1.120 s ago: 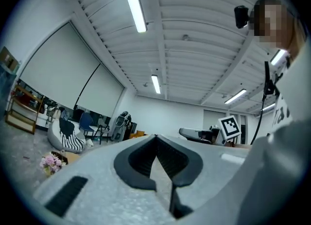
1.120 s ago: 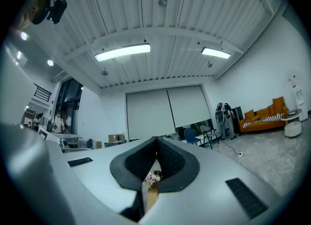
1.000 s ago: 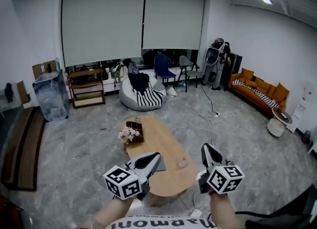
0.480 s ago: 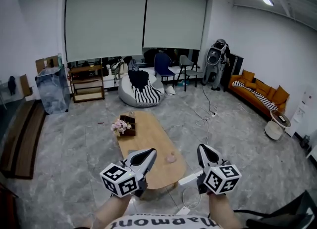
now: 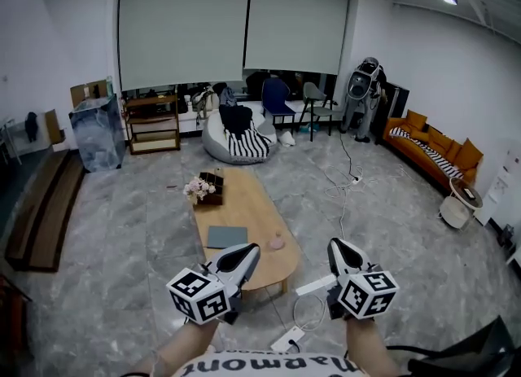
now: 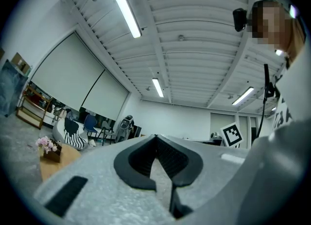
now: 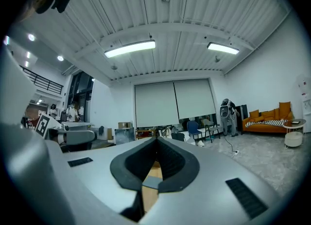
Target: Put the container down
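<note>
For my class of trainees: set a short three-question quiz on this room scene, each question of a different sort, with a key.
1. True or false: the flowers stand on the wooden table.
2. Multiple choice: in the head view, the orange sofa stands at the A) left, B) right, C) middle.
3. Fill in the missing word: the jaws of the right gripper are ____, with nothing between them.
Key: 1 true; 2 B; 3 shut.
</note>
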Action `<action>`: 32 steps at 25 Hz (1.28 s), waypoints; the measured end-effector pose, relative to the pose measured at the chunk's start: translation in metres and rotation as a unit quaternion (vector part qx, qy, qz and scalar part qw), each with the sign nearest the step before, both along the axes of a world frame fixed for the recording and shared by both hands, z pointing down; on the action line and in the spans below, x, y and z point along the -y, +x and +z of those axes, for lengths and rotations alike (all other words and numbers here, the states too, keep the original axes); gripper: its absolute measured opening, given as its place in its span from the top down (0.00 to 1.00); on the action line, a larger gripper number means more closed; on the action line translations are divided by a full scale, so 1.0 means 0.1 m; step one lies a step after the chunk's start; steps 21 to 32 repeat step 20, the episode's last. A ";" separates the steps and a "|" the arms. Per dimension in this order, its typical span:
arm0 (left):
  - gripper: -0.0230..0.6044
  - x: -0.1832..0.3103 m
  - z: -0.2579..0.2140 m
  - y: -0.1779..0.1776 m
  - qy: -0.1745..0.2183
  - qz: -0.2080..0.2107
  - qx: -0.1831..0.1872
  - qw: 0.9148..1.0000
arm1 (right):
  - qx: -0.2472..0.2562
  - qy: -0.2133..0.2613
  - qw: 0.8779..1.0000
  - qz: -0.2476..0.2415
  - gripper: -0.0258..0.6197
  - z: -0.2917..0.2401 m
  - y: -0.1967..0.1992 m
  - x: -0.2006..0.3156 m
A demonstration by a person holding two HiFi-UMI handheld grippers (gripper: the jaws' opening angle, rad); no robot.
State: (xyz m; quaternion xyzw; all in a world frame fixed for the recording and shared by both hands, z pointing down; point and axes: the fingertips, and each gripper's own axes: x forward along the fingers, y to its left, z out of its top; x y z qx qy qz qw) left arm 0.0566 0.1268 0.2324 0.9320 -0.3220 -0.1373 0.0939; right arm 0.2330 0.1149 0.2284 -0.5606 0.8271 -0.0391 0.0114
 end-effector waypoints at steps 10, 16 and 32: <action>0.94 -0.31 0.17 0.03 -0.017 -0.016 0.011 1.000 | 0.008 -0.023 1.000 -0.011 0.94 0.28 0.06 -0.22; 0.94 -0.32 0.21 0.03 -0.021 -0.022 0.014 0.999 | 0.010 -0.028 0.999 -0.014 0.94 0.32 0.09 -0.23; 0.94 -0.32 0.23 0.04 -0.020 -0.021 0.014 0.999 | 0.011 -0.029 0.999 -0.011 0.94 0.35 0.11 -0.21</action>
